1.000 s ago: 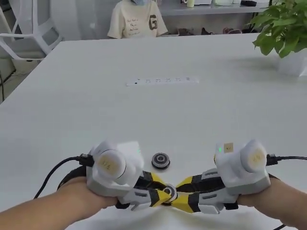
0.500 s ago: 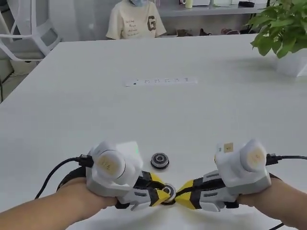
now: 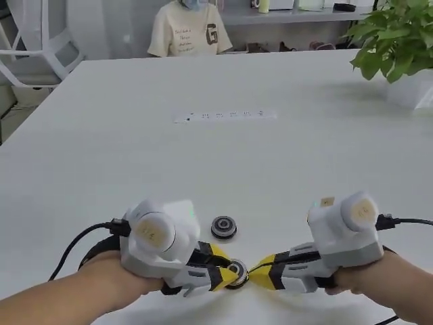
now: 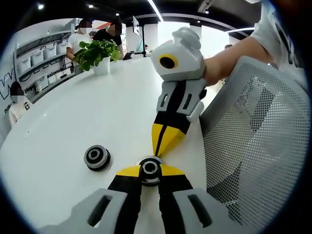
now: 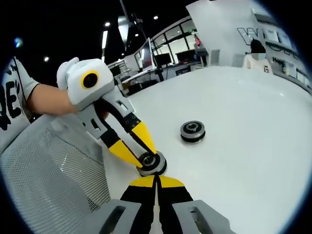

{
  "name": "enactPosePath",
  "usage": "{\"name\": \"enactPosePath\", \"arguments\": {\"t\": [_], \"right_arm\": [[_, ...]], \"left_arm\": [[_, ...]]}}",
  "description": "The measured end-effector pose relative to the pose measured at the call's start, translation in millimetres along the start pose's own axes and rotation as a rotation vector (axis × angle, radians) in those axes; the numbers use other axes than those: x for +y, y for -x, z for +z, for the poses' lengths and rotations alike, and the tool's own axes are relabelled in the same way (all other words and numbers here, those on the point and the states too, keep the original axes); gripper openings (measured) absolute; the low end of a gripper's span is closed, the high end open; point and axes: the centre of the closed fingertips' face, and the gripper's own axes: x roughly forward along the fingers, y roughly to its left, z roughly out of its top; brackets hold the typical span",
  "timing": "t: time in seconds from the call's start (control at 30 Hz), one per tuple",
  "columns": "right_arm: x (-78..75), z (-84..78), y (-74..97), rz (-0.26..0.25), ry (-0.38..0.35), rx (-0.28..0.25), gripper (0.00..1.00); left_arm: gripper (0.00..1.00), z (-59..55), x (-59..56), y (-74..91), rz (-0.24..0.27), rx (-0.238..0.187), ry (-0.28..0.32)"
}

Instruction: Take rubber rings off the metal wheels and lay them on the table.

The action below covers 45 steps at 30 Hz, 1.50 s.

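A small metal wheel with a black rubber ring (image 3: 236, 271) is held just above the table's near edge, and my left gripper (image 3: 229, 274) is shut on it. The left gripper view shows that wheel (image 4: 149, 168) between my yellow jaw tips. My right gripper (image 3: 256, 276) is shut, its pointed tips against the wheel's right rim; I cannot tell whether they pinch the ring. From the right gripper view, the wheel (image 5: 152, 163) sits just past my closed tips (image 5: 156, 180). A second ringed wheel (image 3: 224, 227) lies flat on the table beyond them.
A white power strip (image 3: 225, 116) lies mid-table. A potted plant (image 3: 396, 40) stands at the far right corner. A person (image 3: 189, 27) sits behind the far edge. A grey mesh chair (image 4: 253, 146) is close under the grippers.
My right gripper has drawn back to the right, from overlapping the held wheel to just touching its rim. The left gripper and the second wheel have stayed put.
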Motion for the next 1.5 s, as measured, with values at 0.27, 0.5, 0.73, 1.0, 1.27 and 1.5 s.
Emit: {"name": "enactPosePath", "arguments": {"t": [0.27,0.5,0.73,1.0,1.27,1.5], "right_arm": [[-3.6,5.1,1.4,-0.004,-0.106,-0.046,0.0],[-1.9,9.5,0.7,0.001,-0.139,-0.068,0.0],[-0.6,11.1,0.9,0.006,-0.153,-0.079,0.0],[1.9,12.9,0.3,0.011,-0.145,-0.075,0.0],[6.4,14.8,-1.8,0.024,-0.127,-0.076,0.0],[7.8,14.6,-2.4,0.026,-0.111,-0.069,0.0]], "left_arm": [[0.07,-0.5,0.5,-0.1,0.0,0.006,0.001],[0.07,-0.3,0.8,-0.6,0.01,0.014,-0.007],[0.07,0.0,1.1,-1.0,0.019,0.02,-0.002],[0.06,0.0,1.1,-1.2,0.027,0.035,-0.006],[0.06,-0.1,1.3,-1.0,0.03,0.039,-0.01],[0.06,0.0,1.0,-1.0,0.033,0.041,-0.009]]}}
